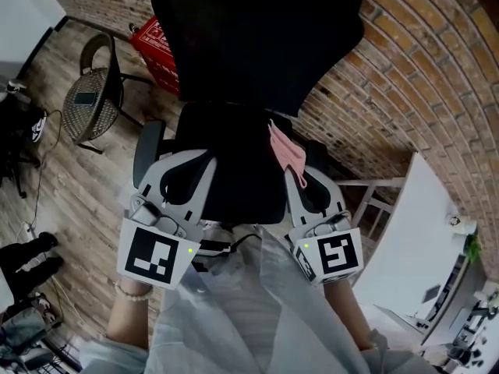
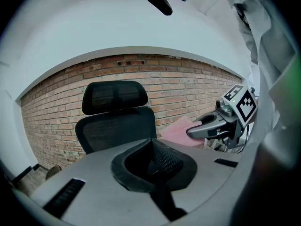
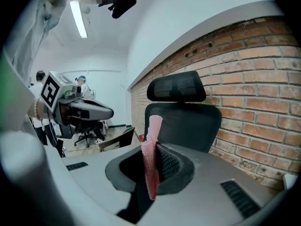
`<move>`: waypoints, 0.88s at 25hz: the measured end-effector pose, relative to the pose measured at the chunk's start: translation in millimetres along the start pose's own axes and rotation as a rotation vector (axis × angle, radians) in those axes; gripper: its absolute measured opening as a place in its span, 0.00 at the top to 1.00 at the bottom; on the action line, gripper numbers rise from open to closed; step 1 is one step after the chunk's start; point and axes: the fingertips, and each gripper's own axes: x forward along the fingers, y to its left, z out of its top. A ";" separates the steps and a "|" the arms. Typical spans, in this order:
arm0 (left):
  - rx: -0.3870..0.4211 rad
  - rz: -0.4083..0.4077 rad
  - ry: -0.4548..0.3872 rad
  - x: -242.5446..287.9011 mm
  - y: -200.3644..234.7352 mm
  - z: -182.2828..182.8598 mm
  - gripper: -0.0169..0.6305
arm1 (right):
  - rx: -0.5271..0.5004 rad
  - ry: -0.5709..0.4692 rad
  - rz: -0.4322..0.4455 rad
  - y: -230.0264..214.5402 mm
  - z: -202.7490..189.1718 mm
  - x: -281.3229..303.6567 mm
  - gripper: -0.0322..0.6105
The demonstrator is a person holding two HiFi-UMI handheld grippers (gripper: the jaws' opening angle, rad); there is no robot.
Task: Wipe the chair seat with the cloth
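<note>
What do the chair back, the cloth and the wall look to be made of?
Chair back: black mesh fabric on what looks like a plastic frame, matte; a fine weave shows faintly.
Cloth: pink soft textile with a nubby surface, maybe microfibre; it hangs limp.
Wall: bare red-brown brick with pale mortar joints, rough and unpainted.

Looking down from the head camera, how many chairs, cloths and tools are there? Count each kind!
Chairs: 2 (black office chair, wicker chair)
Cloths: 1 (pink cloth)
Tools: 2 (left tool, right tool holding the cloth)
Total: 5
</note>
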 end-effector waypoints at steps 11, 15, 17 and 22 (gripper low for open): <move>-0.038 0.032 -0.002 -2.8 6.8 7.2 0.95 | -0.049 -0.033 0.012 0.1 18.1 3.7 0.86; -0.030 0.032 -0.009 -0.9 5.0 8.1 0.95 | -0.057 -0.037 0.023 3.0 19.5 4.9 0.87; -0.026 0.030 -0.005 0.6 3.0 7.8 0.95 | -0.057 -0.036 0.027 3.8 19.2 4.5 0.87; -0.020 0.022 -0.009 2.5 1.6 10.0 0.95 | -0.052 -0.036 0.021 2.8 19.3 3.1 0.87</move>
